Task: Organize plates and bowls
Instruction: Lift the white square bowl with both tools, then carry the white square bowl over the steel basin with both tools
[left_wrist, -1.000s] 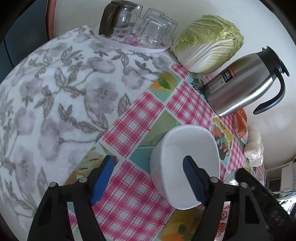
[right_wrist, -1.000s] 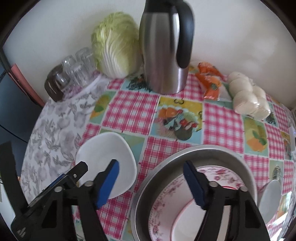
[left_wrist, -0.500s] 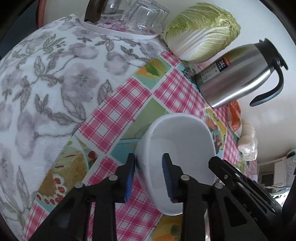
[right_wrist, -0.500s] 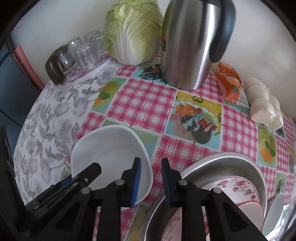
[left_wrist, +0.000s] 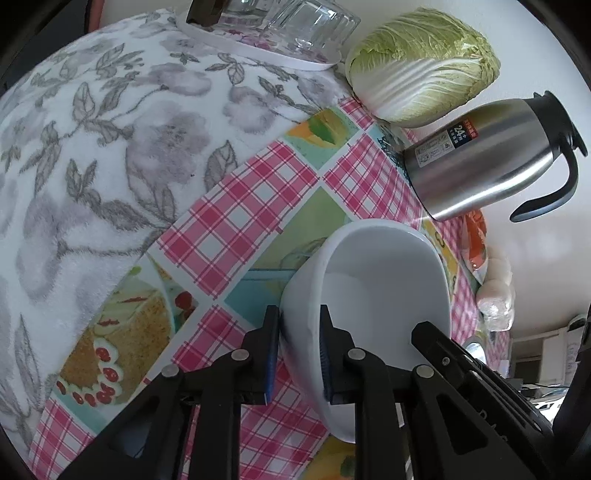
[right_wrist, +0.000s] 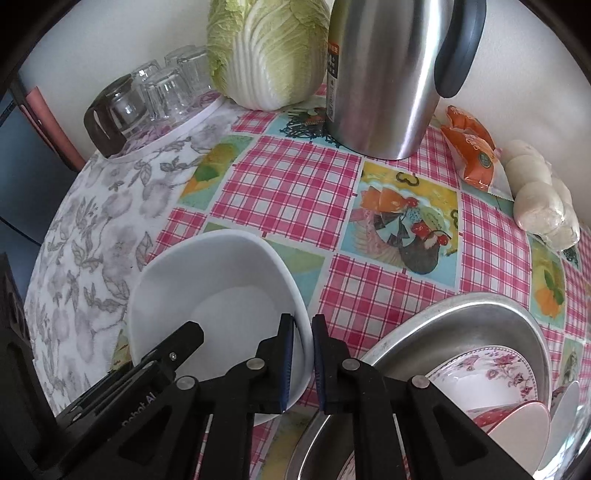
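Left wrist view: the left tongs are being closed on the near-left rim of the deep white rounded-square ceramic bowl — one blue pad outside the wall, the other inside, both pressing on it. The bowl is being held where it sits on the counter, which is covered by a pink-checked oilcloth with fruit and cake pictures. A grey-flowered white towel is spread over the counter's left part. Farther back, a white tray of upturned clear glasses, a pale green napa cabbage and a brushed-steel thermos jug with a black handle are seen.

Right wrist view: the right tongs are shown fully pinched on the same bowl's right rim, the thin wall being squeezed between the blue pads. The left tongs' black frame is reaching into the bowl from the lower left. Just right of the bowl, a round steel basin is holding pink-flowered plates. An orange snack packet and a bag of white buns are lying near the wall.
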